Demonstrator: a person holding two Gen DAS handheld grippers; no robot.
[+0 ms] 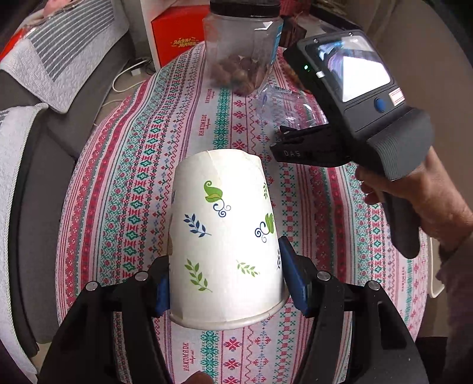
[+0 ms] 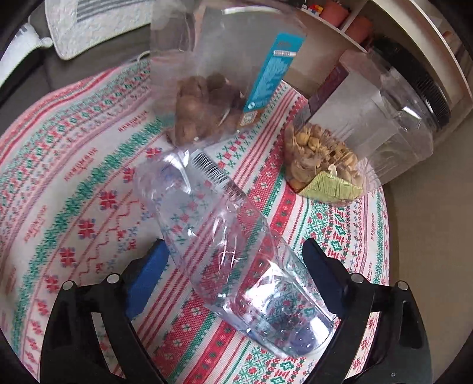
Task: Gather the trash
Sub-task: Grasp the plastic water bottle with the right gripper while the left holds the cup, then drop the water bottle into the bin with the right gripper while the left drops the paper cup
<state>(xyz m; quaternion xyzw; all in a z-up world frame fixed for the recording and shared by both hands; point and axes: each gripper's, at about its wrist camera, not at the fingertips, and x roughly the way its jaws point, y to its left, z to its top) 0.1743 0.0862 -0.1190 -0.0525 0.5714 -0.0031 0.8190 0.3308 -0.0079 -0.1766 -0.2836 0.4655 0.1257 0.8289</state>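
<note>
My left gripper (image 1: 226, 271) is shut on a white paper cup (image 1: 224, 233) printed with green and blue leaves, held with its rim toward the camera above the patterned tablecloth (image 1: 133, 189). My right gripper (image 2: 236, 254) is open, its blue pads on either side of a clear empty plastic bottle (image 2: 224, 242) lying on the tablecloth (image 2: 74, 192); the pads do not touch it. The right gripper's body (image 1: 351, 97) and the bottle (image 1: 283, 106) show in the left wrist view at upper right.
A clear jar of brown nuts (image 1: 242, 47) (image 2: 212, 88) stands behind the bottle. A second tilted jar with peanuts (image 2: 354, 133) is at right. A sofa with grey cushions (image 1: 44, 88) lies left, an orange box (image 1: 177, 38) behind, shelves (image 2: 369, 26) beyond.
</note>
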